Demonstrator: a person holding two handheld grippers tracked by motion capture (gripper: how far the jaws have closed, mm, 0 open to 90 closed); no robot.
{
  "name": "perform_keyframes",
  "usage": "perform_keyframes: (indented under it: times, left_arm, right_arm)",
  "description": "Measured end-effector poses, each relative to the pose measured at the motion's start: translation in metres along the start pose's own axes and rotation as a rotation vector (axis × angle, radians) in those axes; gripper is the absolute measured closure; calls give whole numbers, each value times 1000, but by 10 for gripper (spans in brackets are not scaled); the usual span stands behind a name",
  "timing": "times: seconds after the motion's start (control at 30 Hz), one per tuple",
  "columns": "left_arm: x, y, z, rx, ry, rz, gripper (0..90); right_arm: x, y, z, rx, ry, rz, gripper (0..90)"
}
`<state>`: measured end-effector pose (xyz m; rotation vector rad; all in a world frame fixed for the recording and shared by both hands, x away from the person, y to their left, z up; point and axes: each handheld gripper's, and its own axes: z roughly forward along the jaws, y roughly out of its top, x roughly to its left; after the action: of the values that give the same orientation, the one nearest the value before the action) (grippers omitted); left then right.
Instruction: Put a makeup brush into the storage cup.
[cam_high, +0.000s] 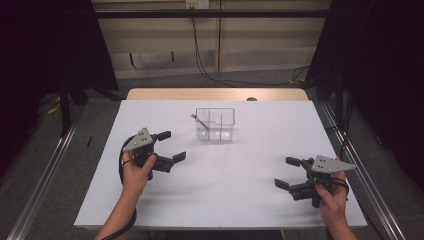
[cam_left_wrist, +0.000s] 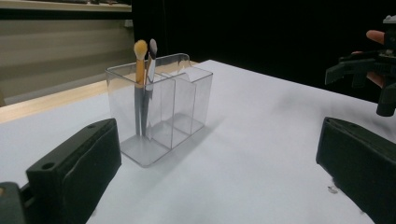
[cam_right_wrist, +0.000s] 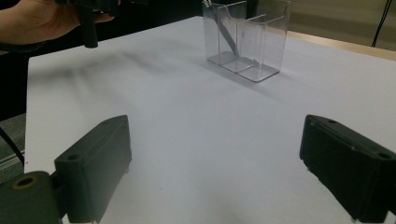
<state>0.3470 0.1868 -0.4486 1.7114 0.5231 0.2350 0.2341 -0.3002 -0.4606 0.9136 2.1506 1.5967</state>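
A white flat desk holds one thing: a clear plastic box with walls inside that split it into compartments. The box stands upright near the middle of the far edge of the desk, a little way in from that edge.

Two brushes stand in the compartment at one end of the box. In the left gripper view, one is a makeup brush with a soft yellow-tan tip and the other is a thin brush with a pale grey tip. They lean close together, and their tips poke out above the rim. In the high view, this is the left end of the box, the end nearer the left edge of the desk.

The left gripper is held in a hand over the left part of the desk, near the box but not touching it. Its two black jaws are spread wide apart and hold nothing.

The right gripper is held in the other hand close to the near right corner of the desk, well apart from the box. Its jaws are also spread wide and hold nothing.
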Motion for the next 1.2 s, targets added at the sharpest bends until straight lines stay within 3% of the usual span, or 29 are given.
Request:
perform_keyframes:
  times: [0.53,0.73,1.2]
  left_arm:
    - [-3,-7,-18,31,4,6,0]
    - [-3,-8,-30,12,8,-11,2]
    - [-4,-13,-46,25,28,-8,4]
  right_arm:
    - [3,3,0,2,-9,-17,86]
    - [3,3,0,-2,-7,-14,86]
    - [5,6,0,-9,-12,-22,86]
